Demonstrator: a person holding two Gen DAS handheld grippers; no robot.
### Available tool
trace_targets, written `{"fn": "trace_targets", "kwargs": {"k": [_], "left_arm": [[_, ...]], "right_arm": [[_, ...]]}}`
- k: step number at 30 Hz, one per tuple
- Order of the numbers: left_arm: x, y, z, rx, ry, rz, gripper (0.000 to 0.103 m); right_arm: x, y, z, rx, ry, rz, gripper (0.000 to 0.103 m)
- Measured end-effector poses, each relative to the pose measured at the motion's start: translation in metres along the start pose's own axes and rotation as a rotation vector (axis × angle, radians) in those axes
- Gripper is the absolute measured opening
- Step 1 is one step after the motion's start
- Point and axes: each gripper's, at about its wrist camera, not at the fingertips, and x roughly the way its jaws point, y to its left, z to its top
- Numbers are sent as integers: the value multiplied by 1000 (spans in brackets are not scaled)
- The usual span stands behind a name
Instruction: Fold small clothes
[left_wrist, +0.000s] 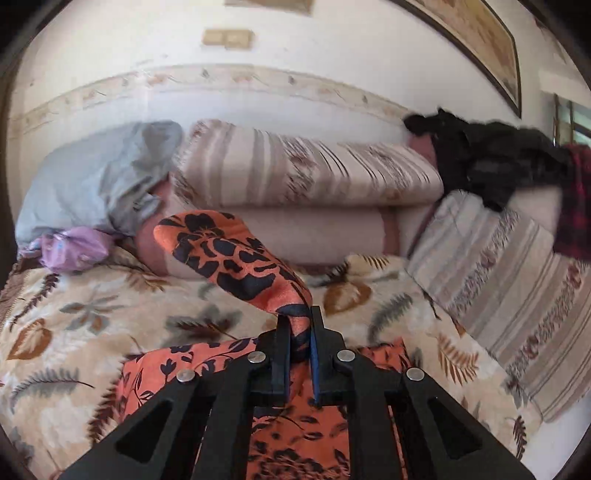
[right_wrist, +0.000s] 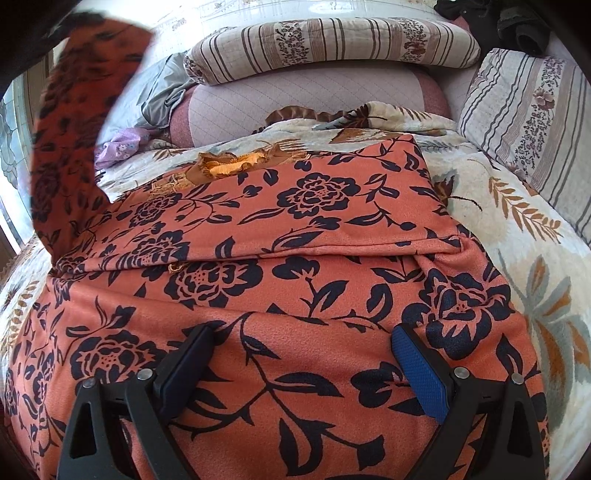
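A bed covered by a cream leaf-print blanket fills the lower view. At 12 o'clock a striped pillow lies on a pink quilted bolster; another striped pillow leans at 2 o'clock. The white wall carries a floral border, a beige switch plate and a framed picture.
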Motion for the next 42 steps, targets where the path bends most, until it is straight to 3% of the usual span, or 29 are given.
{"fn": "trace_targets", "kwargs": {"k": [1, 2, 3, 5, 6, 8, 11, 15, 17, 19, 22, 26, 28, 29, 31, 33, 36, 38, 39, 40, 42], "left_arm": [[23, -18, -17, 45, 79, -5, 38], [51, -30, -37, 90, 177, 9, 73], [74, -36, -58, 119, 277, 37, 81], [96, -35, -94, 155, 427, 89, 76], [93, -26, -104, 142, 440, 109, 75], [71, -3, -110, 86, 391, 117, 75], [20, 42, -105, -21, 250, 140, 75], [-22, 111, -119, -181, 122, 337, 81], [-24, 144, -136, -279, 135, 392, 81], [-15, 174, -153, -366, 164, 394, 81], [-1, 203, -181, -482, 239, 415, 81], [-1, 205, -180, -498, 233, 388, 81], [0, 204, -182, -487, 238, 395, 81], [0, 203, -182, -484, 237, 397, 81], [2, 204, -181, -487, 239, 394, 81], [3, 206, -180, -498, 239, 391, 81], [4, 205, -181, -496, 240, 409, 81], [6, 203, -181, -482, 243, 418, 81], [5, 204, -181, -483, 242, 416, 81], [5, 204, -181, -487, 242, 412, 81], [4, 206, -181, -494, 240, 405, 81]], "right_arm": [[0, -1, 0, 2, 0, 4, 99], [0, -1, 0, 5, 1, 7, 99], [-1, -2, 1, 8, 1, 12, 99], [-2, -3, 1, 17, 2, 25, 99], [-3, -5, 1, 25, 0, 35, 99], [-3, -8, 2, 39, -2, 51, 99], [-2, -5, 3, 31, 7, 42, 99], [-6, -8, 6, 51, 19, 58, 99], [-16, -23, 10, 171, 20, 152, 99], [-25, -41, 18, 316, 13, 239, 98], [-28, -55, 42, 435, 19, 315, 98], [9, -73, 81, 595, 61, 367, 93], [35, -81, 93, 670, 104, 343, 76], [50, -85, 96, 715, 147, 327, 72], [73, -93, 92, 816, 208, 285, 70], [74, -96, 89, 909, 186, 267, 70], [80, -88, 101, 874, 189, 251, 70], [90, -90, 108, 851, 224, 210, 40], [93, -92, 110, 836, 242, 172, 4], [91, -91, 115, 815, 237, 144, 5], [64, -75, 134, 651, 160, 82, 5]]}}
